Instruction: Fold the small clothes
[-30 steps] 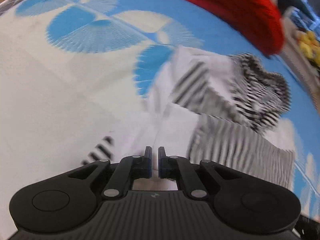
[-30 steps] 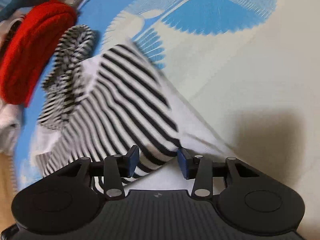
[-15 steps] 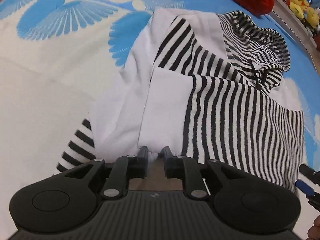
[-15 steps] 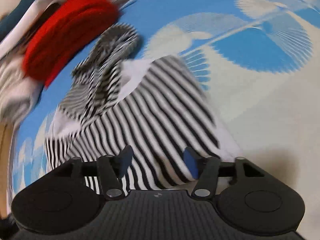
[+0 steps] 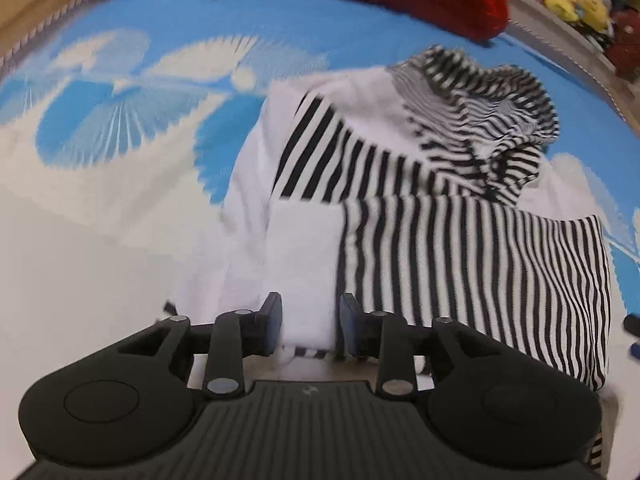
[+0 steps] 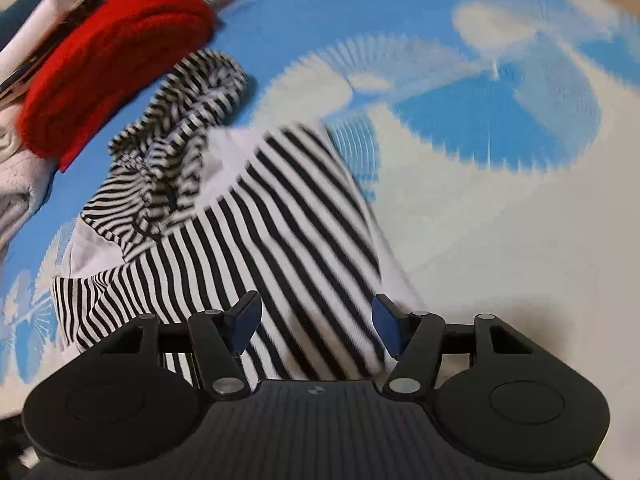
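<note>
Since the earlier frame, both tongs have let go of the striped top. It is lying folded on the blue-and-white patterned tabletop, near a red garment. Left tongs are opening, straddling its white edge. Right tongs are standing wide, gripping nothing.

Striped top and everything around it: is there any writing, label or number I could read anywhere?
None: no readable words or numbers.
Striped top: no tag or print in view.
Left hand-held gripper, right hand-held gripper: each body carries a tiny pale emblem, a symbol, no letters.
Red garment: plain.
</note>
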Demonstrator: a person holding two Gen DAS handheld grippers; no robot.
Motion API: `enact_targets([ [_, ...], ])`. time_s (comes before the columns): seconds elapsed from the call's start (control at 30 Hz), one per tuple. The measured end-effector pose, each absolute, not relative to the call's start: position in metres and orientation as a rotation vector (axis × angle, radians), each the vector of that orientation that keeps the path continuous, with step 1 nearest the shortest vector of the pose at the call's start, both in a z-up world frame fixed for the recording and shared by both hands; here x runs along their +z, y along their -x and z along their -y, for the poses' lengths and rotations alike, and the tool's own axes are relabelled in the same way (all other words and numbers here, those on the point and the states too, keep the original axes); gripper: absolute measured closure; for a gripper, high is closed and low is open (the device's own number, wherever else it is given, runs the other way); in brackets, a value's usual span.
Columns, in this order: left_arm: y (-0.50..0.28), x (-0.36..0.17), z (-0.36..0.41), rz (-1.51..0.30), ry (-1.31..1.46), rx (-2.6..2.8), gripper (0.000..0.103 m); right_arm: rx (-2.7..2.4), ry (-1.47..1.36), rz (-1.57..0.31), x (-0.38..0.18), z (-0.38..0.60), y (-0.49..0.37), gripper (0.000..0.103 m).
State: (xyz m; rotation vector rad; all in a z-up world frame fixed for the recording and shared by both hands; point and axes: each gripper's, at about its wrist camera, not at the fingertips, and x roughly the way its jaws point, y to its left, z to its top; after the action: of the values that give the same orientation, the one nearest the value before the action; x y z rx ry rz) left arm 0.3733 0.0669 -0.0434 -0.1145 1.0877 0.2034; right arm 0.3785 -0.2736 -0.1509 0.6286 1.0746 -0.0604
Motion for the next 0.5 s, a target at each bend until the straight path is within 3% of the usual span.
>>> enact_targets([
  [0.17, -0.368, -0.033, -0.053, -1.038, 0.099, 0.190, 0.063, -0.067, -0.460, -0.972, -0.127, 0.276, -0.371, 0.040],
  [0.3, -0.358, -0.020, -0.040, -0.946, 0.054, 0.173, 0.040, -0.071, -0.435, -0.935, -0.114, 0.281, -0.363, 0.040],
  [0.5, -0.342, 0.003, -0.025, -0.793, -0.021, 0.126, 0.025, -0.078, -0.422, -0.912, -0.102, 0.286, -0.348, 0.040],
])
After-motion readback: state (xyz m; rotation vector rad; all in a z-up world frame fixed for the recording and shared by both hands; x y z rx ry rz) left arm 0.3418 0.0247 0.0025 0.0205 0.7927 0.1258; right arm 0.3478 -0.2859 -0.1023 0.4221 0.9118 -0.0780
